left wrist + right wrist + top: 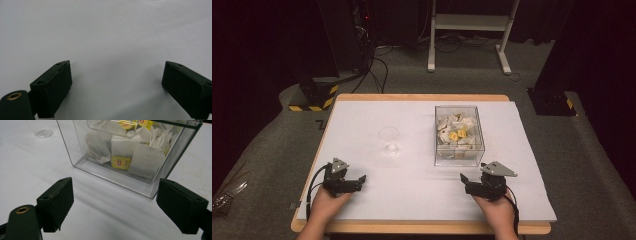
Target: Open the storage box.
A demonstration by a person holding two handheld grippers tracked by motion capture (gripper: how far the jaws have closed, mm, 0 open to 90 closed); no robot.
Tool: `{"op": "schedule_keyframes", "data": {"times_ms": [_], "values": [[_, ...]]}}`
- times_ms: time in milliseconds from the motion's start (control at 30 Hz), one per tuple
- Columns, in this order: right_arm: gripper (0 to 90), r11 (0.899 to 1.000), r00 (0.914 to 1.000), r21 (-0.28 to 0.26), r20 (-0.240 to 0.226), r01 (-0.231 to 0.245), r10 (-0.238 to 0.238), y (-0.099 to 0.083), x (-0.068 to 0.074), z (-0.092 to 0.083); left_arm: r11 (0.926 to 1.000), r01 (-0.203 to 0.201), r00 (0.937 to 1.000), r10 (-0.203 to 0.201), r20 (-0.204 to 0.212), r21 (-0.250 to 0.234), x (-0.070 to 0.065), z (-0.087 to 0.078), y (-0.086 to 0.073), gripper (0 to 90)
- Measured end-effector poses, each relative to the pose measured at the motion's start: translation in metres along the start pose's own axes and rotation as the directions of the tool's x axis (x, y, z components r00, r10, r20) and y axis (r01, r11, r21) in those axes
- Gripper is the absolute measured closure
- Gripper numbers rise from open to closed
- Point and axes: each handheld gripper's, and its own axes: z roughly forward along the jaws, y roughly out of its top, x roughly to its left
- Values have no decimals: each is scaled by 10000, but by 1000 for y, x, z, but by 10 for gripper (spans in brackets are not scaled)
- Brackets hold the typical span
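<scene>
A clear plastic box [459,135] of tea bags [457,131] stands right of centre on the white table [412,190]; up close the box [130,157] holds several white bags with yellow tags [121,162]. A clear glass cup [389,140] stands upright left of the box. My right gripper [463,179] rests near the front edge just below the box, jaws wide apart and empty [115,205]. At the front left my left gripper [360,179] lies open over bare table [116,87], with nothing between its jaws.
Beyond the table's far edge are carpet, cables, a white stand's legs [467,45] and black posts with yellow-striped bases [314,97]. The glass base [44,133] shows at the upper left of the right gripper view.
</scene>
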Motion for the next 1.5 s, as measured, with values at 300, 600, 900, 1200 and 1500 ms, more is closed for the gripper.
{"op": "schedule_keyframes", "data": {"times_ms": [300,600,900,1200,1500], "values": [[149,9997,9998,220,-150,-108,111,7,-4,3,10000,-14,10000,14,-6,-5,0,0,0,97],[137,9986,9981,484,-569,-221,248,17,0,10,10000,-26,10000,26,-3,10,0,0,0,97],[134,9995,9980,291,-613,-150,168,24,5,18,10000,19,10000,-19,-5,-21,0,0,0,97],[150,9993,9980,18,-495,-382,383,30,3,21,10000,19,10000,-19,-3,-20,0,0,0,97],[184,9987,9991,-346,-231,-363,355,34,2,26,10000,21,10000,-21,3,-19,0,0,0,97]]}}
